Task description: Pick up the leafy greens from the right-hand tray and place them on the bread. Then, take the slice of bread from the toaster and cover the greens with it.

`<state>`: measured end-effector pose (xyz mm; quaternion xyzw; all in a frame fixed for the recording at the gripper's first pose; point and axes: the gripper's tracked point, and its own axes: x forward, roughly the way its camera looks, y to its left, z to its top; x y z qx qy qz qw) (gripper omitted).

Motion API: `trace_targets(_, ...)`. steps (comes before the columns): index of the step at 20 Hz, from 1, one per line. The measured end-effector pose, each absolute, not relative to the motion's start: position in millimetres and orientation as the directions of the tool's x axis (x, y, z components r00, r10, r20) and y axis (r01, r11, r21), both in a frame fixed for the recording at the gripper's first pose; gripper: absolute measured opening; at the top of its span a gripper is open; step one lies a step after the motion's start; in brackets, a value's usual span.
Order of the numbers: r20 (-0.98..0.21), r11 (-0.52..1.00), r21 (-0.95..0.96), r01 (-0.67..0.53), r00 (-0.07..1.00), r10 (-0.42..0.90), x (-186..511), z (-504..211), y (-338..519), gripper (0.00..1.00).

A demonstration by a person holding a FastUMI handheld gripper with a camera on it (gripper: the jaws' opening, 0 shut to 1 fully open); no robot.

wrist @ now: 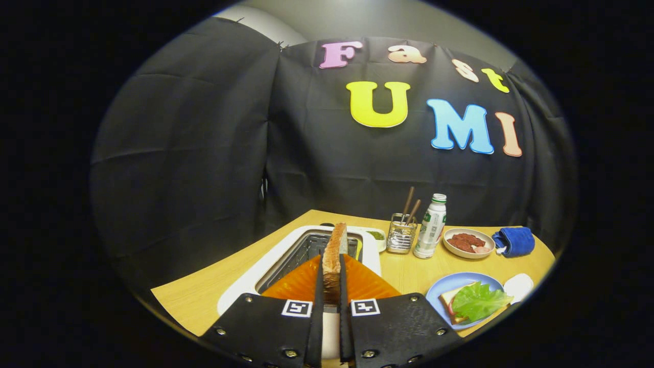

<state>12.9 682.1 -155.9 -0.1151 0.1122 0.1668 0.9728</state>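
Observation:
My gripper (331,273) is shut on a slice of bread (334,250), held edge-on and upright between both fingers, just above the slot of the white toaster (245,289). To the right of the fingers, a blue plate (443,287) carries another slice of bread (449,299) with a green lettuce leaf (479,301) lying on top of it.
On the wooden table (204,294) beyond the toaster stand a metal holder with chopsticks (401,235), a white bottle (430,226), a bowl of red meat (467,243), a blue cloth (515,241) and a small dish of greens (377,236). A white object (518,286) lies by the plate.

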Motion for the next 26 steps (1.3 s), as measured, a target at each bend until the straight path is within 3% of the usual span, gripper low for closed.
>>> trace_targets(1,-0.23,0.926,-0.172,-0.336,0.928,0.294,10,-155,679,0.08)
trace_targets(6,-0.207,0.912,-0.202,-0.358,0.925,0.317,7,-150,685,0.07)
trace_targets(7,-0.204,0.905,-0.206,-0.372,0.921,0.332,6,-153,687,0.03)
trace_targets(19,-0.11,0.911,-0.133,-0.39,0.919,0.378,6,-64,677,0.03)
trace_targets(26,-0.086,0.924,-0.14,-0.355,0.934,0.346,8,-38,616,0.03)
